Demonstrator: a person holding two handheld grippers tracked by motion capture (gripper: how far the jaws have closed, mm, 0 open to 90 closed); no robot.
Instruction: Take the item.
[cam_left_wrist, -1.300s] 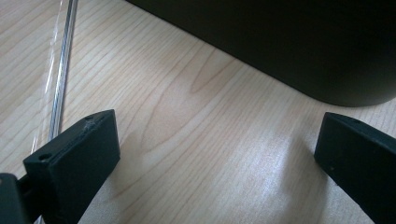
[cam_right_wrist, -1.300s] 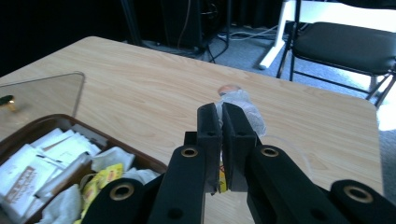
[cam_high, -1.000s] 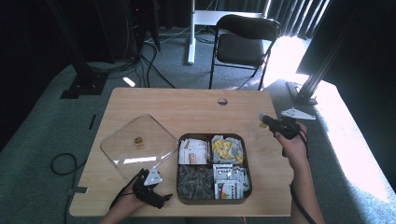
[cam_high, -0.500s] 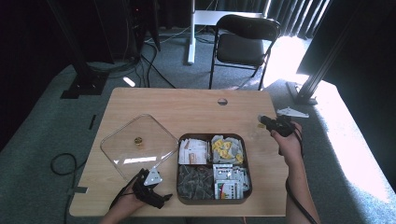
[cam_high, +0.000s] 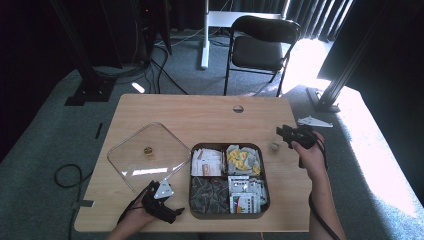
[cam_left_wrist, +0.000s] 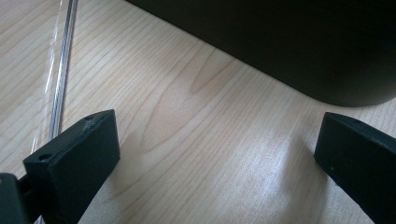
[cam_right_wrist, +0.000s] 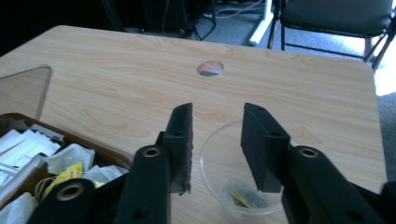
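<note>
A dark brown box (cam_high: 191, 172) with four compartments of tea bags and sachets sits at the table's front middle. Its clear lid (cam_high: 145, 167) lies flat to its left. A small clear cup (cam_high: 274, 147) with a little yellowish packet inside stands on the table right of the box. My right gripper (cam_high: 280, 133) hovers just over the cup (cam_right_wrist: 240, 191). The right gripper (cam_right_wrist: 217, 121) is open, its jaws have just been opening, and they touch nothing. My left gripper (cam_high: 167, 209) rests by the box's front left corner. The left gripper (cam_left_wrist: 219, 130) is wide open over bare wood.
The wooden table (cam_high: 200, 112) has a round cable hole (cam_high: 238, 108) at the back. A black chair (cam_high: 262, 45) and a desk leg stand behind the table. A grey three-cornered plate (cam_high: 314, 121) lies on the floor right of the table.
The right gripper's jaws have parted from shut to open, and the cup now shows on the table in front of them. The left gripper has stayed put.
</note>
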